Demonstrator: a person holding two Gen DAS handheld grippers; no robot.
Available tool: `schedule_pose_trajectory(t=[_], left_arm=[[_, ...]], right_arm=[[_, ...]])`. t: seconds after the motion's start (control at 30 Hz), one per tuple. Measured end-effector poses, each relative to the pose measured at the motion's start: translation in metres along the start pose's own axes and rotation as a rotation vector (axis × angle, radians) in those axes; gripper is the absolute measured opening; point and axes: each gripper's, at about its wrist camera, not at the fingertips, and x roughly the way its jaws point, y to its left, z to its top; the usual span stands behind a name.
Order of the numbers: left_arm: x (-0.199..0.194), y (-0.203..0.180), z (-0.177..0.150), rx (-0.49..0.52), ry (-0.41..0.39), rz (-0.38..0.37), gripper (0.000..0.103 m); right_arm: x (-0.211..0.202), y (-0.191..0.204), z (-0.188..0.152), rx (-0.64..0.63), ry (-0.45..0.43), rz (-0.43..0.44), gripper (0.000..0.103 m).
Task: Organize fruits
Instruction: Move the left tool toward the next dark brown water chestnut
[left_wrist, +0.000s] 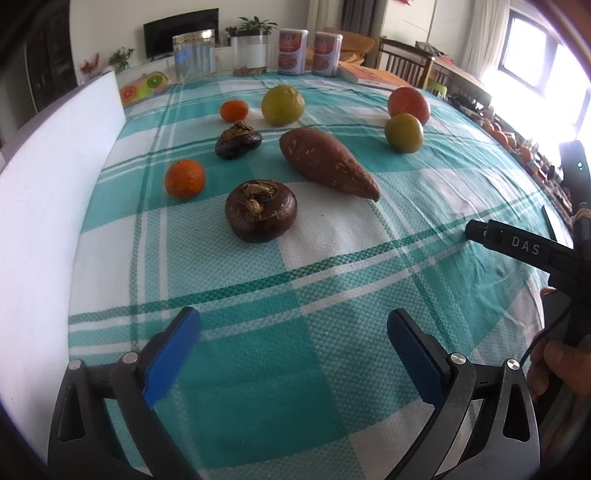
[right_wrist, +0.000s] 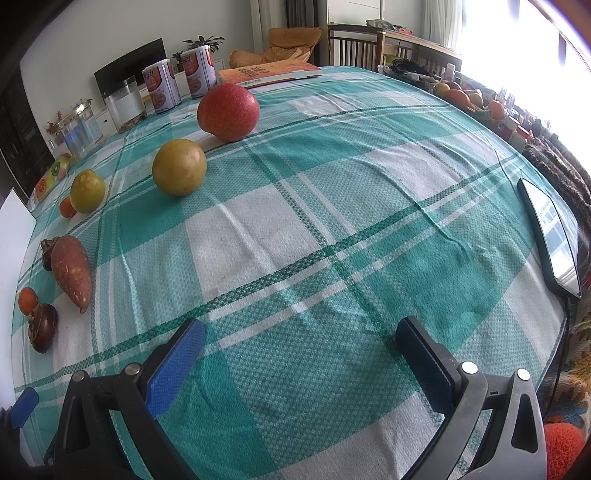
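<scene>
I am working over a counter (left_wrist: 332, 280) that is wearing a teal and white checked cloth, in a living room with a dark screen (left_wrist: 181, 35) against the far wall and bright windows glaring on my right. My left tongs (left_wrist: 293, 332) are hanging wide and holding nothing, and my right tongs (right_wrist: 301, 341) are gaping just as wide and bare. Ahead of the left tongs a dark round water chestnut (left_wrist: 261, 210) is sitting nearest, with a small orange (left_wrist: 184, 179) to its left and a sweet potato (left_wrist: 327, 162) lying slantwise just beyond. Farther back a second water chestnut (left_wrist: 238, 140), another small orange (left_wrist: 234, 110) and a yellow-green fruit (left_wrist: 283, 105) are resting. Well ahead of the right tongs and to their left, a yellowish fruit (right_wrist: 179, 167) and a red fruit (right_wrist: 228, 111) are sitting (near each other, not touching). Cans (left_wrist: 292, 51), jars (left_wrist: 194, 55) and a book (right_wrist: 267, 74) are lining the far edge, a white board (left_wrist: 48, 206) is walling off the left side, and a phone (right_wrist: 550, 240) is lying at the right edge.
</scene>
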Motion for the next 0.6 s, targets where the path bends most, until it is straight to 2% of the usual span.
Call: schedule_pose_trajectory(t=[0.1, 0.3, 0.6], left_arm=[[-0.004, 0.006, 0.006, -0.016, 0.008, -0.021, 0.101], [-0.011, 0.028, 0.025, -0.118, -0.01, -0.078, 0.101], [0.007, 0.022, 0.032, -0.064, 0.02, -0.058, 0.101]], right_arm=[[0.0, 0.0, 0.0, -0.002, 0.0, -0.003, 0.103], [-0.001, 0.0, 0.0, 0.002, 0.0, 0.004, 0.103], [0.0, 0.001, 0.0, -0.006, 0.001, -0.005, 0.103]])
